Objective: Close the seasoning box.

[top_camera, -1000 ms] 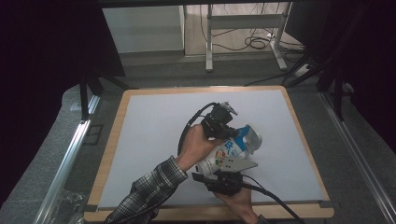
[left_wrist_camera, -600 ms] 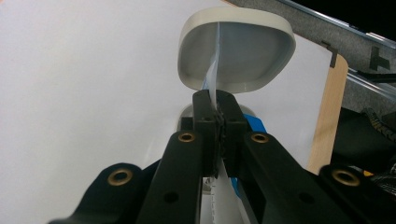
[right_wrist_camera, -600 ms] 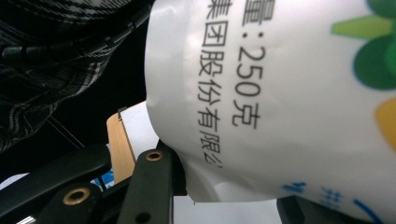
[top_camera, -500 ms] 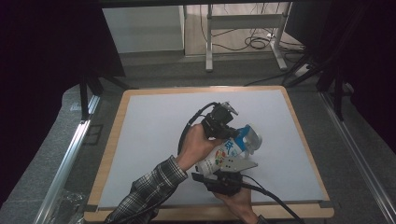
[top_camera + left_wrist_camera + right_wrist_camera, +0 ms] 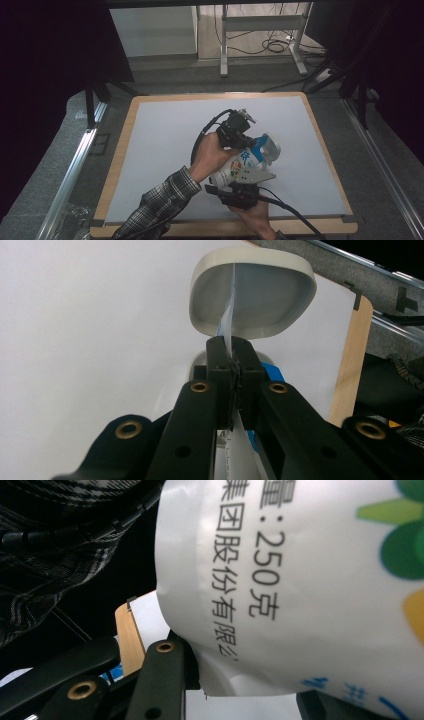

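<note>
Left tongs [image 5: 234, 357] pinch the film lid [image 5: 226, 322] of the white tub [image 5: 245, 161], which tilts over the tabletop [image 5: 160, 140] centre; right tongs [image 5: 239, 186] clamp the tub's body from below.

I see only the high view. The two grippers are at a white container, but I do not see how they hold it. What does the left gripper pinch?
Observer: The left gripper is shut on a thin seal tab that runs up to the container's pale lid.
Operator: And the right gripper, does it hold the body?
Observer: Yes. In the right gripper view the container sits between the jaws of the right gripper, its printed side close to the camera.
Operator: What is printed there?
Observer: Black Chinese characters with "250", plus green and orange shapes at the edge.
</note>
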`<action>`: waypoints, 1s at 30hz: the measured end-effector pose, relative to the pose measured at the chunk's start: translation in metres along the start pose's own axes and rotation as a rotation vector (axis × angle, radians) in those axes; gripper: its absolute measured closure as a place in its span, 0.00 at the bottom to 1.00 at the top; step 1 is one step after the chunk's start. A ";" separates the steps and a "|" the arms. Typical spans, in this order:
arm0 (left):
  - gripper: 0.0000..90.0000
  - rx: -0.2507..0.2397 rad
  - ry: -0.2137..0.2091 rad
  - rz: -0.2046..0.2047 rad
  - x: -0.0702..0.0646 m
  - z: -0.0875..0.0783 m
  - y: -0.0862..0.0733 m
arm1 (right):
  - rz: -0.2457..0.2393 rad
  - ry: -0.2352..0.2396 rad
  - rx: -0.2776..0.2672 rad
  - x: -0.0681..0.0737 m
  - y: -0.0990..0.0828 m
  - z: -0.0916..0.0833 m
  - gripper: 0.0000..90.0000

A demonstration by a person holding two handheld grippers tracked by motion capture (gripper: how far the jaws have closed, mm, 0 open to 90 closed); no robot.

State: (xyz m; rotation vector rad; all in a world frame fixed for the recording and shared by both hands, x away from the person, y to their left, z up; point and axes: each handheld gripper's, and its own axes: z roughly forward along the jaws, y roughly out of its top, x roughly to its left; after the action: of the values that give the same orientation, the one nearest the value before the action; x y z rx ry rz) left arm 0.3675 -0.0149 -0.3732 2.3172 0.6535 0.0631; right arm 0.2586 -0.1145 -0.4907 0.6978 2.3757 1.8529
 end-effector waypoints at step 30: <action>0.98 0.011 0.001 -0.001 0.000 -0.001 0.002 | -0.004 0.001 -0.006 0.001 0.002 0.002 0.74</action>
State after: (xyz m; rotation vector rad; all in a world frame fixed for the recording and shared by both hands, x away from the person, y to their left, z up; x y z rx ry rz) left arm 0.3677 -0.0156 -0.3717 2.3279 0.6567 0.0604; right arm 0.2589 -0.1123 -0.4894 0.6913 2.3690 1.8583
